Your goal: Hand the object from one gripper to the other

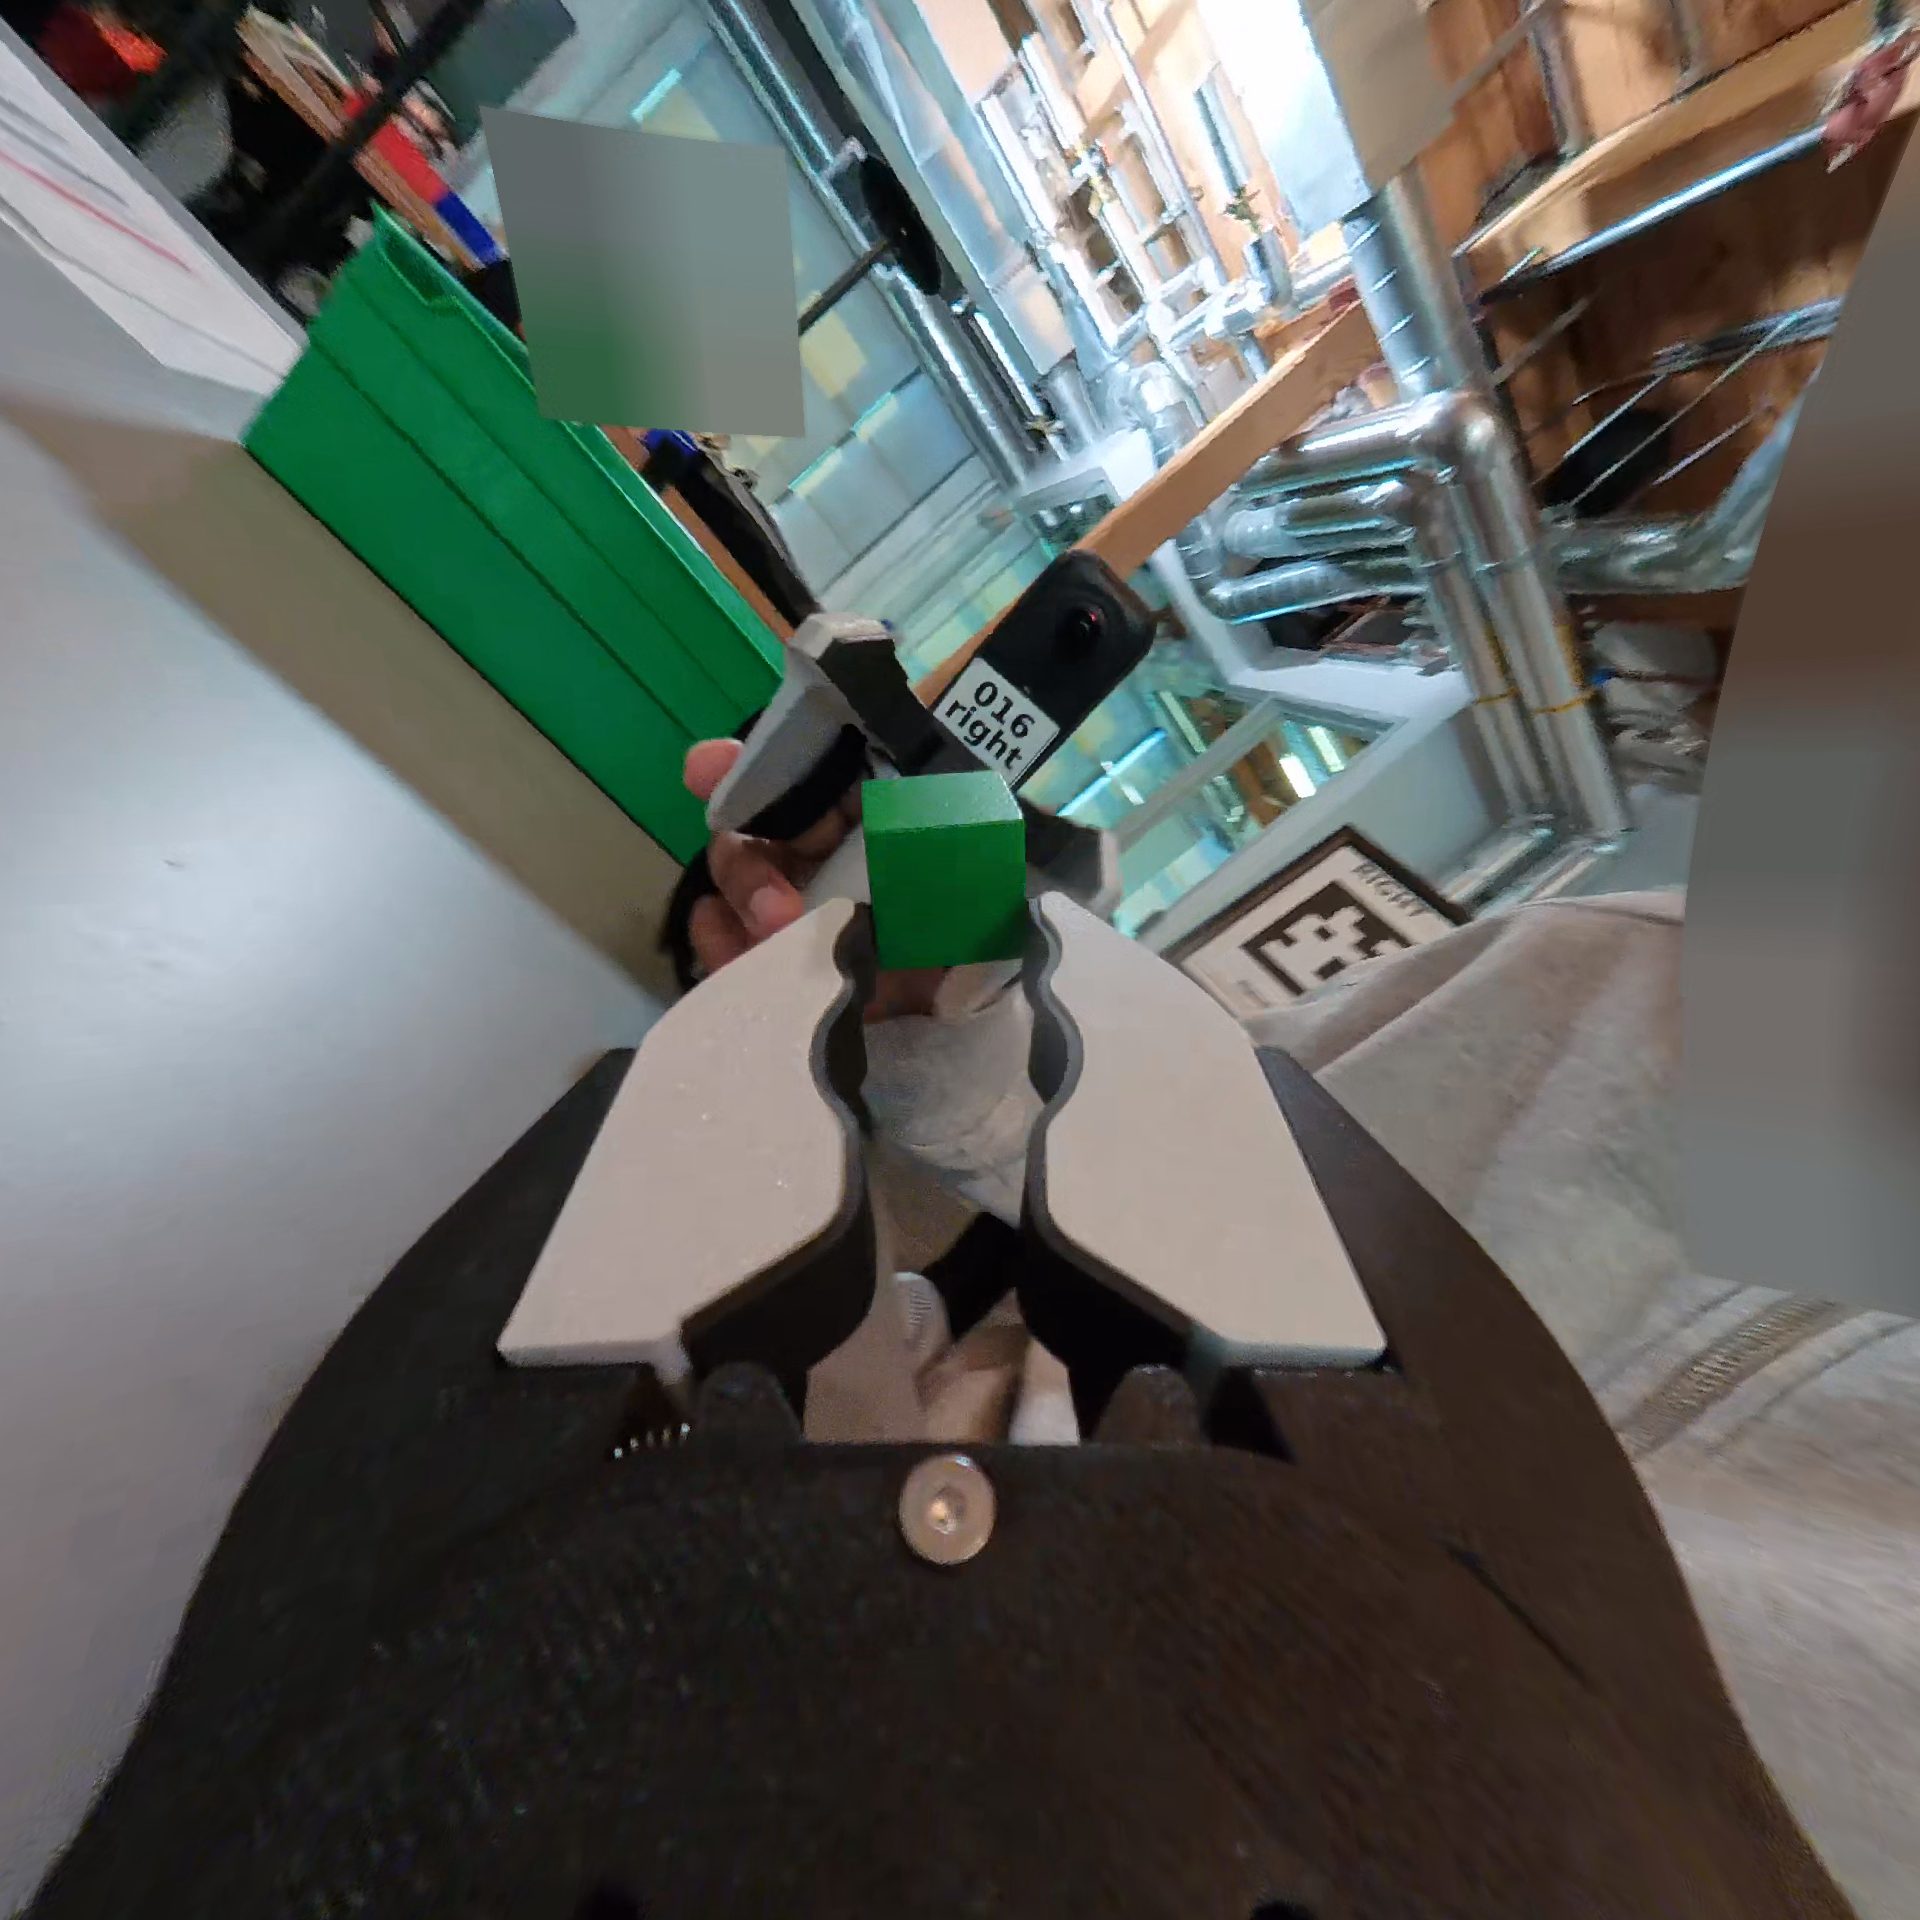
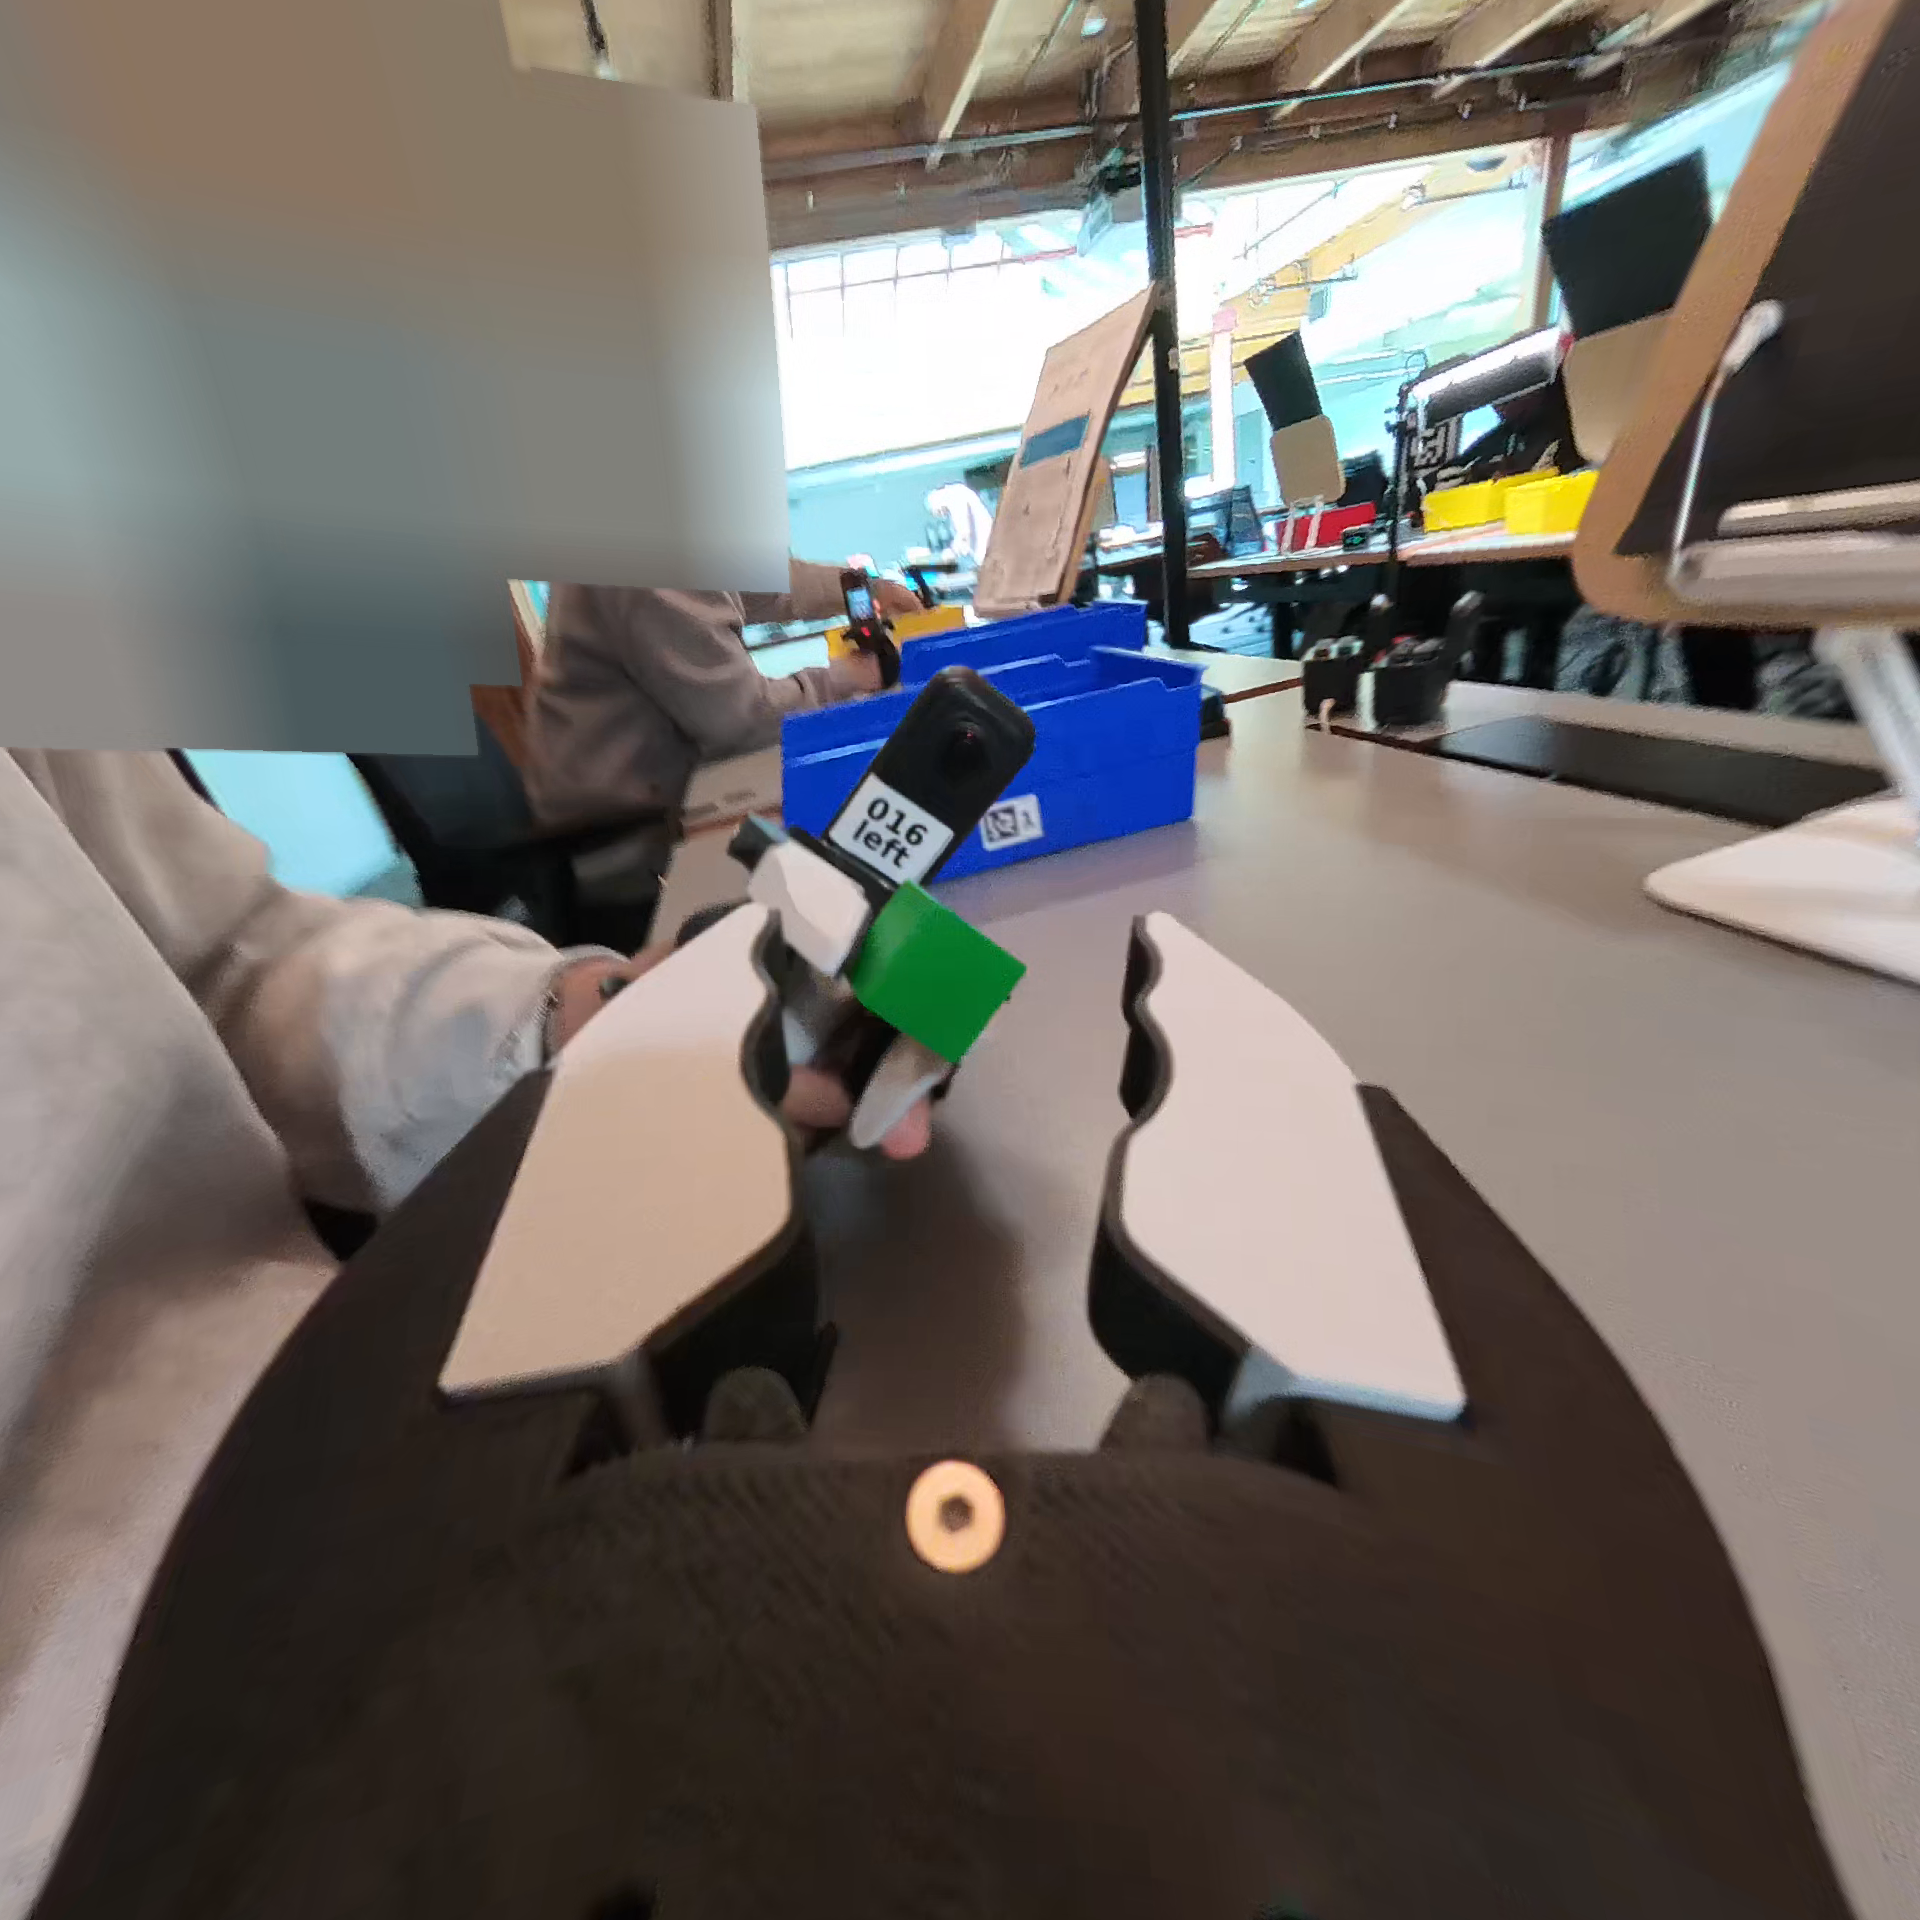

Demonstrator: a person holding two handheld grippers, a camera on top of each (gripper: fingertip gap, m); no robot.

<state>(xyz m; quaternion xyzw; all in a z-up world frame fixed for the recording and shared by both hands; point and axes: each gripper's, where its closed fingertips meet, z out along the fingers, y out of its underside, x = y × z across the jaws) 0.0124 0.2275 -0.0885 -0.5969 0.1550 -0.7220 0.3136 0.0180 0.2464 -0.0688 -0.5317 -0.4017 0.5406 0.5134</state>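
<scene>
A green cube (image 1: pixel 943 873) is clamped between the tips of my left gripper (image 1: pixel 945 916), which is shut on it and holds it in the air. My right gripper (image 1: pixel 935 821) shows just beyond the cube, facing it, with its jaws apart on either side. In the right wrist view my right gripper (image 2: pixel 956 925) is open wide and empty. The cube (image 2: pixel 935 982) hangs at the level of its fingertips, nearer the left finger and touching neither. The left gripper (image 2: pixel 894 1013) holds the cube from the far side, one white finger (image 2: pixel 816 914) above it and one below.
A grey table (image 2: pixel 1455 1039) lies under both grippers. Blue bins (image 2: pixel 1039 748) stand behind the cube and green bins (image 1: pixel 499 520) lie off to the left. A white monitor foot (image 2: pixel 1808 894) sits at the right. A second person (image 2: pixel 644 675) sits behind. Less than 4 cm separates the two grippers' tips.
</scene>
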